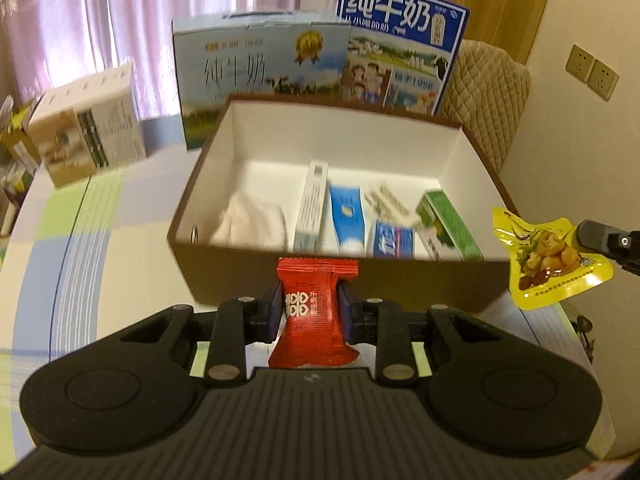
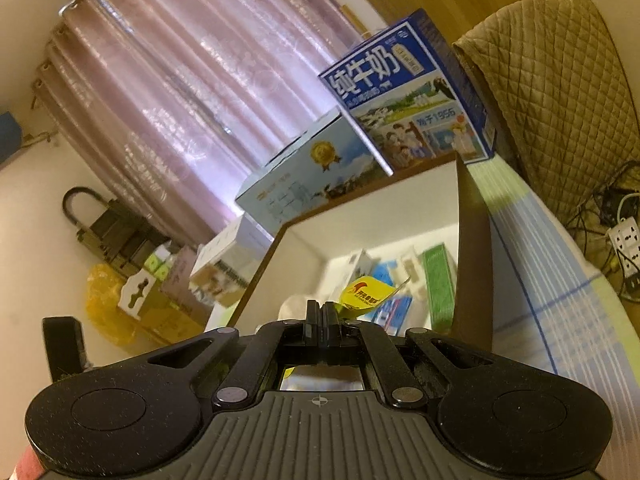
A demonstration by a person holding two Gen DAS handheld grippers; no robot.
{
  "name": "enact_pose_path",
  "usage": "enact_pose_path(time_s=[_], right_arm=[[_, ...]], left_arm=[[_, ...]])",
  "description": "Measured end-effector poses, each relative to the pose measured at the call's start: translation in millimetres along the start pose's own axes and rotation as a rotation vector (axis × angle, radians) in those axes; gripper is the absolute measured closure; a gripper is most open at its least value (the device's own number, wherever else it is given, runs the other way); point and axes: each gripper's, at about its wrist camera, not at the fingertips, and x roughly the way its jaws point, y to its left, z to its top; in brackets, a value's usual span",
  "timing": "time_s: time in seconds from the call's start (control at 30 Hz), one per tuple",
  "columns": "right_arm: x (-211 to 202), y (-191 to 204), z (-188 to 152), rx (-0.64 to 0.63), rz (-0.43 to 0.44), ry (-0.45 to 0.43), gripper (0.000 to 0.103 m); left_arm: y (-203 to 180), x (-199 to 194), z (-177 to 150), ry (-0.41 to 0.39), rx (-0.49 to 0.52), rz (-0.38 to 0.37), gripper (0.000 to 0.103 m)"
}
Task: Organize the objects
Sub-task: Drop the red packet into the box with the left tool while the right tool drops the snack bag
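Note:
My left gripper point(image 1: 311, 308) is shut on a red candy packet point(image 1: 314, 316), held just in front of the near wall of an open brown box point(image 1: 352, 276) with a white inside. My right gripper point(image 2: 322, 314) is shut on a yellow snack packet point(image 2: 366, 294) and is tilted, just over the box's right side point(image 2: 472, 264). In the left wrist view that packet point(image 1: 548, 262) hangs at the box's right corner with the right gripper's fingers point(image 1: 600, 236) behind it. The box holds a white cloth point(image 1: 252, 220), a white carton point(image 1: 312, 208), blue tubes point(image 1: 346, 216) and a green box point(image 1: 448, 220).
Two milk cartons point(image 1: 400, 48) stand behind the box, with a smaller carton point(image 1: 92, 120) to the left. A chair with a quilted cover point(image 1: 488, 96) is at the back right. The table has a checked cloth point(image 1: 80, 240). A power strip and cables point(image 2: 624, 236) lie right.

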Motion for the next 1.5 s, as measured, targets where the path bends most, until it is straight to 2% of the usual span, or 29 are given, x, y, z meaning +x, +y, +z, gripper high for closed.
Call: enact_pose_path(time_s=[0.2, 0.4, 0.57, 0.73, 0.83, 0.93, 1.03, 1.1, 1.2, 1.4, 1.5], right_arm=[[38.4, -14.5, 25.8, 0.007, -0.049, -0.012, 0.103], [75.9, -34.6, 50.5, 0.028, -0.102, -0.020, 0.103], [106.0, -50.2, 65.5, 0.039, -0.158, -0.011, 0.103], [129.0, -52.9, 71.7, -0.038, -0.228, -0.011, 0.103], [135.4, -54.6, 71.3, -0.043, -0.213, 0.007, 0.102], [139.1, -53.6, 67.7, -0.065, -0.222, 0.026, 0.094], [142.1, -53.7, 63.6, -0.075, -0.227, 0.047, 0.081], [142.4, -52.8, 61.8, -0.083, -0.234, 0.054, 0.068], [142.4, -50.2, 59.9, -0.104, -0.242, 0.061, 0.056], [137.5, -44.0, 56.3, -0.138, -0.242, 0.065, 0.045], [133.7, -39.2, 53.0, -0.161, -0.246, 0.069, 0.041]], left_arm=[[-0.5, 20.6, 32.3, -0.023, 0.024, 0.017, 0.079], [0.2, 50.4, 57.6, -0.008, 0.053, 0.043, 0.079], [2.1, 71.0, 69.3, 0.009, 0.061, 0.054, 0.079], [4.9, 84.0, 72.4, 0.023, 0.056, 0.054, 0.079], [6.4, 90.2, 73.0, 0.034, 0.053, 0.055, 0.079], [8.4, 95.8, 73.8, 0.045, 0.050, 0.055, 0.079], [10.1, 103.7, 75.2, 0.061, 0.047, 0.053, 0.079], [11.0, 109.7, 76.6, 0.073, 0.044, 0.052, 0.079], [11.6, 119.9, 78.5, 0.093, 0.047, 0.058, 0.079], [15.4, 133.6, 81.6, 0.108, 0.039, 0.071, 0.077], [18.7, 134.0, 83.9, 0.102, 0.028, 0.077, 0.069]])
